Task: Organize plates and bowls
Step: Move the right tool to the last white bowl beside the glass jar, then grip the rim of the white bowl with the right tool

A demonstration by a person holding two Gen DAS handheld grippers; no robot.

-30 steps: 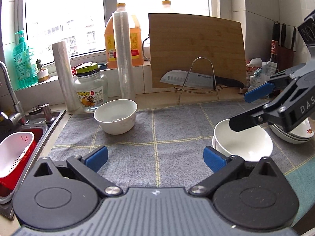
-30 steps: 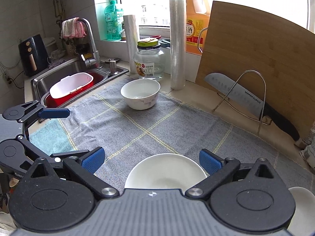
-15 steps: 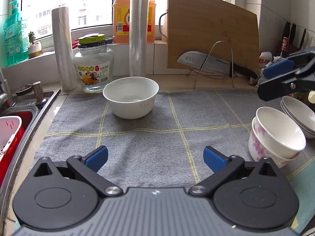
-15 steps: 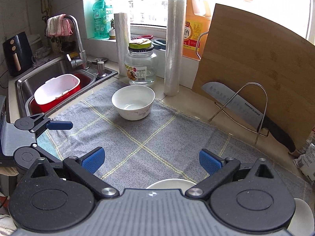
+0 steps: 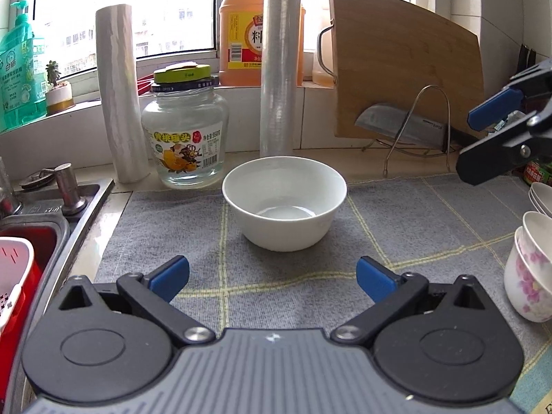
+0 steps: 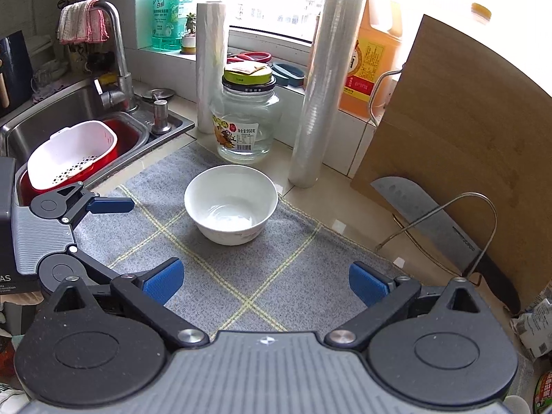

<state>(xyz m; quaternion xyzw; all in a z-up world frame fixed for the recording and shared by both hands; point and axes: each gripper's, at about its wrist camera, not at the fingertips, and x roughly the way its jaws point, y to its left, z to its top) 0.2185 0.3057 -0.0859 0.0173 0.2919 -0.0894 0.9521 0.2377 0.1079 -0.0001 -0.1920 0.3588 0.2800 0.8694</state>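
While both claws gape empty, a white bowl (image 5: 284, 203) sits alone.
Left claw (image 5: 272, 277) faces it; right claw (image 6: 264, 281) hovers over the grey mat (image 6: 286, 276).

3 bowls (image 5: 284, 203), 2 rolls (image 5: 119, 93), 1 jar (image 5: 184, 127), 1 knife (image 5: 407, 129).

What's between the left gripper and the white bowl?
Nothing but bare grey cloth. The left wrist view shows the left gripper open, with the white bowl straight ahead and only cloth between.

Both tongs (image 5: 272, 276) (image 6: 264, 281) — wide apart, empty
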